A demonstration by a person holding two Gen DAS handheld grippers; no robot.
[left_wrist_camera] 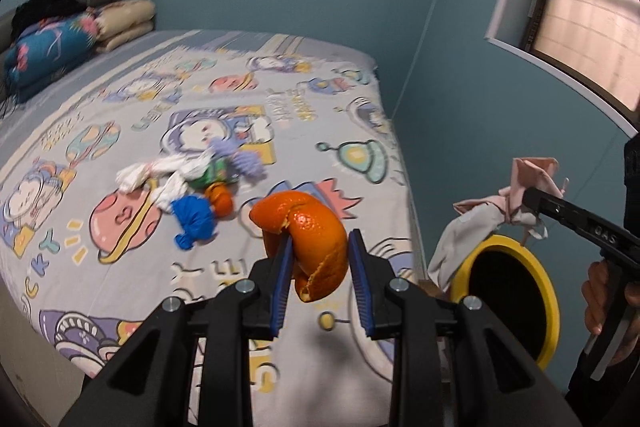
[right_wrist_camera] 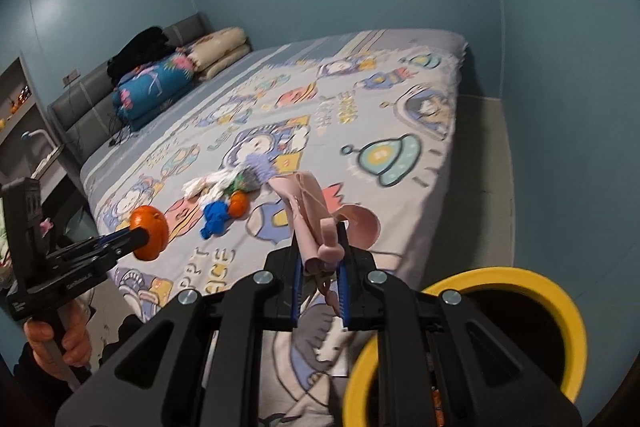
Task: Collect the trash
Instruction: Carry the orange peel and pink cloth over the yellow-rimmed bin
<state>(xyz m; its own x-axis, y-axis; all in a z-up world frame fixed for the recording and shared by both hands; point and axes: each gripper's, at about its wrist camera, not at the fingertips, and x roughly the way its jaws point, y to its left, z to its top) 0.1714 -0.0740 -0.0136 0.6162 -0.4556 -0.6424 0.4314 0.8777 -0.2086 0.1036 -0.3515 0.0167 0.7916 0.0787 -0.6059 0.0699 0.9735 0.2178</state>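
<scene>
Holding: left gripper (left_wrist_camera: 318, 267), blue pads closed partway on a curled orange peel (left_wrist_camera: 308, 243), raised above the near edge of the bed (left_wrist_camera: 320, 75). Right gripper (right_wrist_camera: 319, 267), pads clamped on a crumpled pink wrapper (right_wrist_camera: 308, 211), hangs beside the bed just left of the yellow-rimmed bin (right_wrist_camera: 520, 279); a pale cloth (left_wrist_camera: 460, 239) drapes over the bin's rim on the bed side.

Remaining on the cartoon-print sheet, mid-bed, one loose cluster: white crumpled tissue (left_wrist_camera: 160, 175), lilac paper wad (left_wrist_camera: 240, 157), green wrapper (left_wrist_camera: 212, 173), blue paper wad (left_wrist_camera: 194, 221), second orange peel (left_wrist_camera: 219, 201) touching the blue wad.

At the headboard end: folded blue floral quilt (left_wrist_camera: 48, 55), beige folded blanket (left_wrist_camera: 126, 21), black garment (left_wrist_camera: 44, 3) on top.
</scene>
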